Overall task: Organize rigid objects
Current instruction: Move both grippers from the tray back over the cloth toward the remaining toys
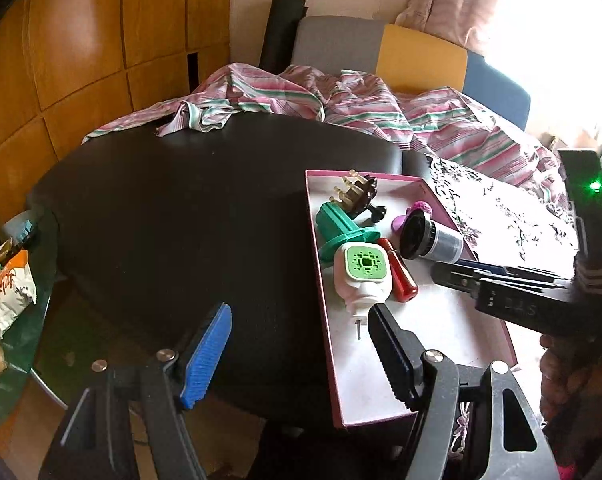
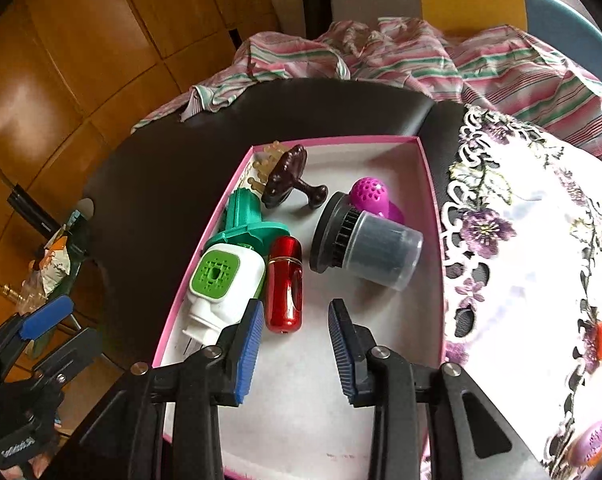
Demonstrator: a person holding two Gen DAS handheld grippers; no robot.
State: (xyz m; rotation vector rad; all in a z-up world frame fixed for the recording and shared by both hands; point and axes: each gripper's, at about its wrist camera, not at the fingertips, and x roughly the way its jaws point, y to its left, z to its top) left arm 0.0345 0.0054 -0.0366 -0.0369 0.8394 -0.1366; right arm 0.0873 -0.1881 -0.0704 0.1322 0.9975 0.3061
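A pink-rimmed white box (image 2: 429,168) (image 1: 321,280) on the dark table holds several objects: a white and green plug-in device (image 2: 225,280) (image 1: 365,276), a red cylinder (image 2: 285,284) (image 1: 399,276), a green plastic piece (image 2: 245,220) (image 1: 341,224), a brown massager (image 2: 285,174) (image 1: 361,192), a dark jar on its side (image 2: 369,244) (image 1: 433,238) and a purple piece (image 2: 371,196) (image 1: 417,214). My right gripper (image 2: 297,344) is open and empty over the box, just short of the red cylinder. My left gripper (image 1: 301,356) is open and empty, straddling the box's left rim.
A floral white cloth (image 2: 533,260) lies right of the box. A striped pink cloth (image 1: 341,100) covers the table's far side. A snack bag (image 1: 9,284) sits on a low glass table at left. Wooden panels (image 1: 81,40) stand behind.
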